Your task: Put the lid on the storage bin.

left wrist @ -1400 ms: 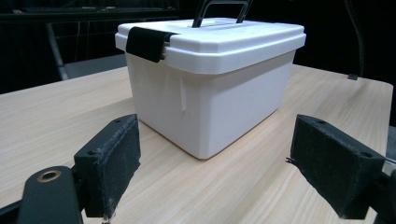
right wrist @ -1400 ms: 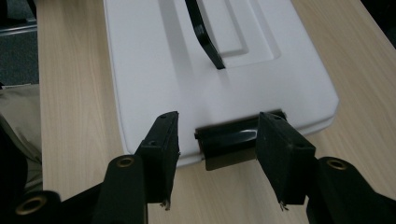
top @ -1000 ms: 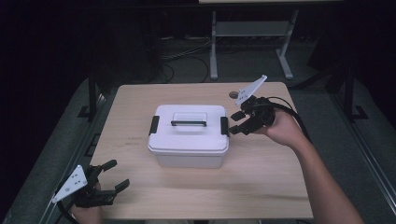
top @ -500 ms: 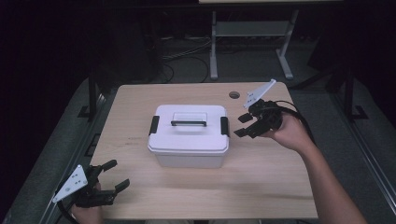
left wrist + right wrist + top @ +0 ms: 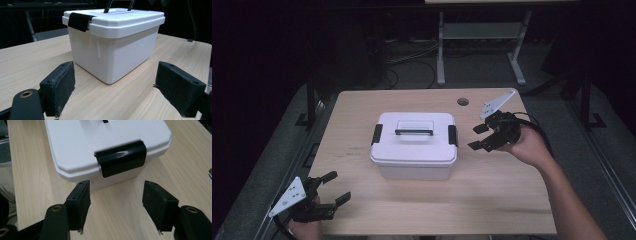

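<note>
A white lidded box [image 5: 414,147] stands mid-table with a black latch on each end and a handle [image 5: 414,131] on top. My right gripper [image 5: 475,137] hovers just off the box's right end, its jaws level with the right latch [image 5: 453,135]. In the right gripper view that latch [image 5: 121,157] lies ahead of my right gripper [image 5: 116,202]. Its jaws have just been opening, with nothing between them. My left gripper [image 5: 338,186] rests open at the near left corner, apart from the box. In the left gripper view, my left gripper [image 5: 115,87] faces the box [image 5: 112,50] and its left latch [image 5: 78,21].
The wooden table [image 5: 362,110] has a round cable hole [image 5: 462,101] at the back right. A metal stand [image 5: 441,50] and cables sit on the floor behind it. Bare tabletop lies in front of the box and on both sides.
My right gripper has drawn back a little from the box's right latch, toward the near side, and its jaws have spread wider. The left gripper and the box have not moved.
</note>
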Action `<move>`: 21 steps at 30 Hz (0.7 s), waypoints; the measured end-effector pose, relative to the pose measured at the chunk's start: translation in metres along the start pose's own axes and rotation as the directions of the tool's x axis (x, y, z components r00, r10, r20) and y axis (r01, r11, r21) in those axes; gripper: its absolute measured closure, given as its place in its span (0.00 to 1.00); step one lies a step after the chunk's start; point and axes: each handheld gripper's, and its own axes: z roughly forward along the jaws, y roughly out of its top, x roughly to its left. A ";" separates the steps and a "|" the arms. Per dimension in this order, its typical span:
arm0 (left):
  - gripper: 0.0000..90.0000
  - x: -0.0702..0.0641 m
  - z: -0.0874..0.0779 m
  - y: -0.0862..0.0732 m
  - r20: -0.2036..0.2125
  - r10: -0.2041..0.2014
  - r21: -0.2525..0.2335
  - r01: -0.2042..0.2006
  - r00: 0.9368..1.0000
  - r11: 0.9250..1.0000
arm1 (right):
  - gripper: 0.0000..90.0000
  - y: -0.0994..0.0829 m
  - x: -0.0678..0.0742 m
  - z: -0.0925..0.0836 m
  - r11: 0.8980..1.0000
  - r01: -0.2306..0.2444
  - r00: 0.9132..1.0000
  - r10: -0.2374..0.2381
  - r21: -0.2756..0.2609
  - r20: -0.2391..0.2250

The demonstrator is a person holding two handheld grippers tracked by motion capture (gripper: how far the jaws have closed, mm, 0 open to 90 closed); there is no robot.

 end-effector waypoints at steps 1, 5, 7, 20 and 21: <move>0.17 0.000 0.000 0.000 0.000 0.000 0.001 0.000 1.000 1.000 | 0.42 -0.001 0.000 0.000 1.000 -0.001 1.000 0.001 0.000 0.002; 0.17 0.000 0.000 0.000 0.000 0.000 0.001 0.000 1.000 1.000 | 0.41 -0.007 -0.001 -0.001 1.000 -0.015 1.000 0.015 -0.001 0.006; 0.17 0.000 0.000 0.000 0.001 0.000 0.002 0.000 1.000 1.000 | 0.41 -0.010 -0.002 -0.002 1.000 -0.024 1.000 0.024 -0.001 0.006; 0.17 -0.001 0.002 0.000 0.002 0.002 0.007 -0.002 1.000 1.000 | 0.39 -0.032 -0.004 -0.004 0.998 -0.061 0.998 0.062 -0.007 0.011; 0.17 -0.001 0.002 0.000 0.003 0.001 0.007 -0.002 1.000 1.000 | 0.39 -0.033 -0.004 -0.005 0.998 -0.065 0.998 0.065 -0.009 0.013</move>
